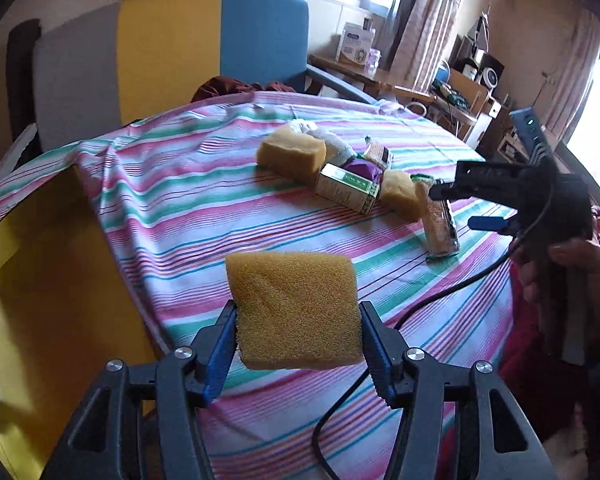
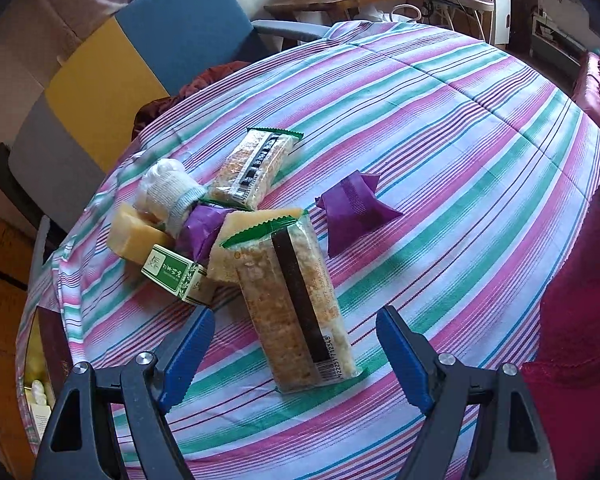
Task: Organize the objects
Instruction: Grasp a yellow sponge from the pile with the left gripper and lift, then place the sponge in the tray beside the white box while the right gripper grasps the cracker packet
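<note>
My left gripper [image 1: 296, 344] is shut on a yellow sponge [image 1: 294, 312] and holds it above the striped tablecloth [image 1: 172, 208]. My right gripper [image 2: 296, 356] is open, its jaws on either side of the near end of a cereal bar packet [image 2: 296, 304] that lies on the cloth; it also shows at the right of the left wrist view [image 1: 456, 206]. Behind lies a pile: a second sponge [image 2: 134, 234], a third sponge [image 1: 400, 190], a green box [image 2: 174, 274], a purple packet [image 2: 200, 232], a rolled white sock [image 2: 168, 194] and another cereal bar [image 2: 252, 172]. A separate purple packet [image 2: 354, 208] lies to the right.
A yellow bin or box [image 1: 52, 272] stands left of the table edge. A grey, yellow and blue chair [image 1: 172, 52] is behind the table. A black cable [image 1: 412, 312] runs across the cloth. A wooden desk with clutter [image 1: 364, 72] stands at the back.
</note>
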